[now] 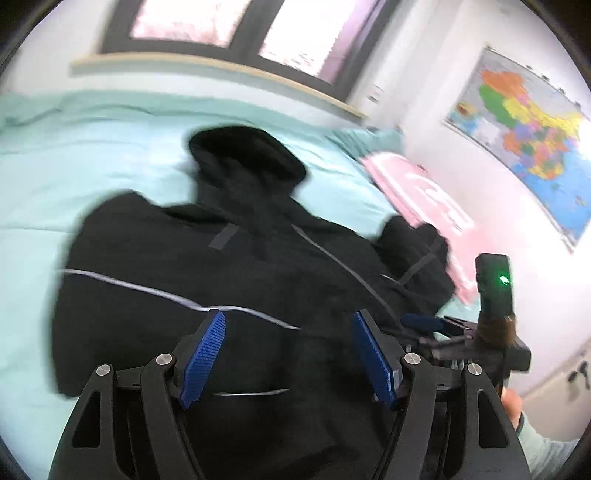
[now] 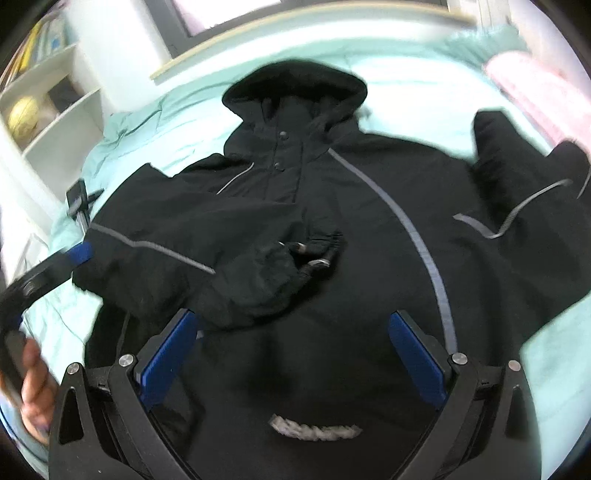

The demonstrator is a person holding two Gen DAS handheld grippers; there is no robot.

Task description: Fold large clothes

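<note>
a black hooded jacket with thin grey reflective stripes (image 2: 332,221) lies front side up on a pale mint-green bed sheet (image 2: 155,122), filling the middle of both views, with its hood (image 2: 295,83) toward the top of the frame. in the right wrist view one sleeve (image 2: 177,243) is folded across the chest at centre left, its cuff lying near the middle of the frame, while the other sleeve (image 2: 524,184) lies bunched at the upper right.

the left gripper (image 1: 288,354) sits at the bottom centre of its own view, its blue-padded tongs spread wide with only black fabric showing between them and nothing pinched. the right gripper (image 2: 291,362) sits at the bottom centre of its view, tongs likewise spread wide above the jacket's lower front, pinching nothing.

a pink patterned pillow (image 1: 424,192) lies at the right of the left wrist view, just beside the bunched sleeve. a colourful wall map (image 1: 532,140) hangs at the upper right, and a dark-framed window (image 1: 236,29) runs along the top. white shelves (image 2: 48,110) stand at the upper left of the right wrist view.
</note>
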